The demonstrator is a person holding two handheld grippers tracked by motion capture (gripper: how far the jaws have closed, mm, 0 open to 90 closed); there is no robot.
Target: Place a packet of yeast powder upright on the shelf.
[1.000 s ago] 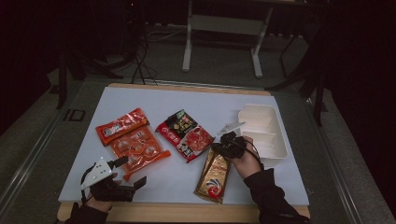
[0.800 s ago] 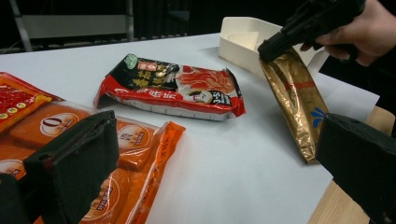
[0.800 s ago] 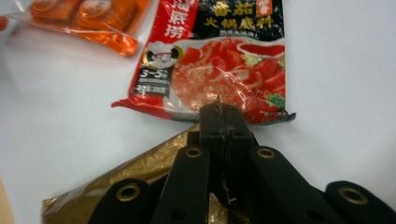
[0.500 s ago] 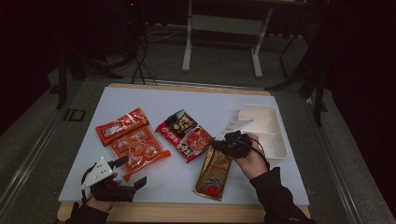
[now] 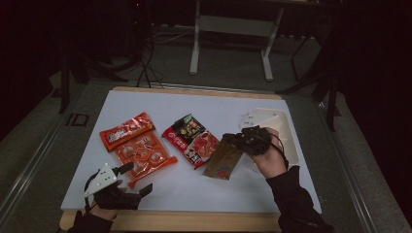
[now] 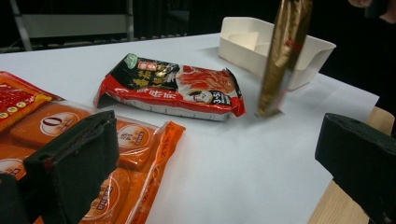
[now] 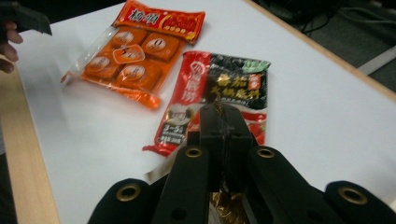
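My right gripper (image 5: 239, 141) is shut on the top edge of a gold-brown packet (image 5: 223, 161), which hangs tilted above the white mat just left of the tray. In the right gripper view the jaws (image 7: 224, 122) pinch the packet's crinkled edge (image 7: 229, 205). In the left gripper view the gold packet (image 6: 282, 51) dangles clear of the mat. My left gripper (image 5: 137, 178) rests near the front left edge, open and empty, with its jaws (image 6: 215, 163) wide apart. A red-and-black packet (image 5: 192, 141) lies flat at the middle of the mat.
An orange packet of several wrapped pieces (image 5: 143, 155) lies just ahead of the left gripper, and a red-orange packet (image 5: 127, 130) lies behind it. A white divided tray (image 5: 286, 138) stands at the right, beside the right hand. The mat's wooden front edge (image 5: 194, 221) runs along the bottom.
The right gripper has risen with the gold-brown packet, lifting it off the mat so it now hangs. The left gripper has stayed where it was.
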